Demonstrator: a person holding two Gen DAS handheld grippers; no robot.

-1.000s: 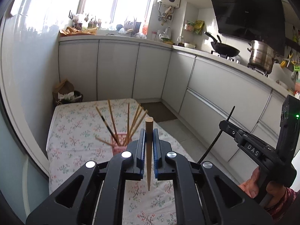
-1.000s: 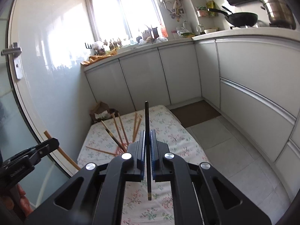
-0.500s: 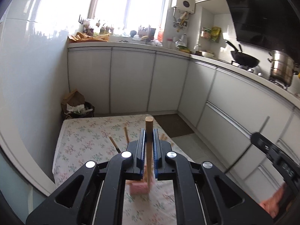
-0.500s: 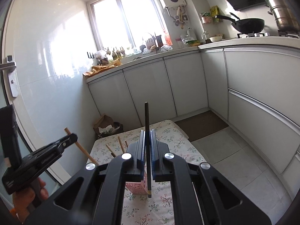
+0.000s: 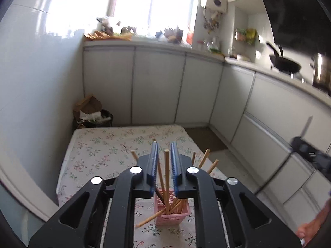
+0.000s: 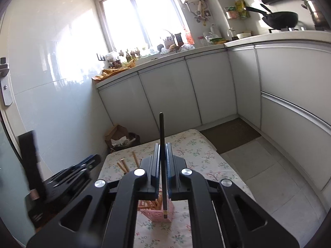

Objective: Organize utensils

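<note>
Wooden chopsticks (image 5: 166,177) fill the latticed pink basket (image 5: 172,214) under the parted left gripper (image 5: 164,165); right gripper (image 6: 163,167) pinches a slim black chopstick (image 6: 162,157).

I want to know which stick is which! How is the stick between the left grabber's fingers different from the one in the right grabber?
The wooden chopstick is pale tan; the black chopstick is dark. The left gripper is open around its stick, while the right gripper pinches its own. Both stand upright over the pink basket.
</note>
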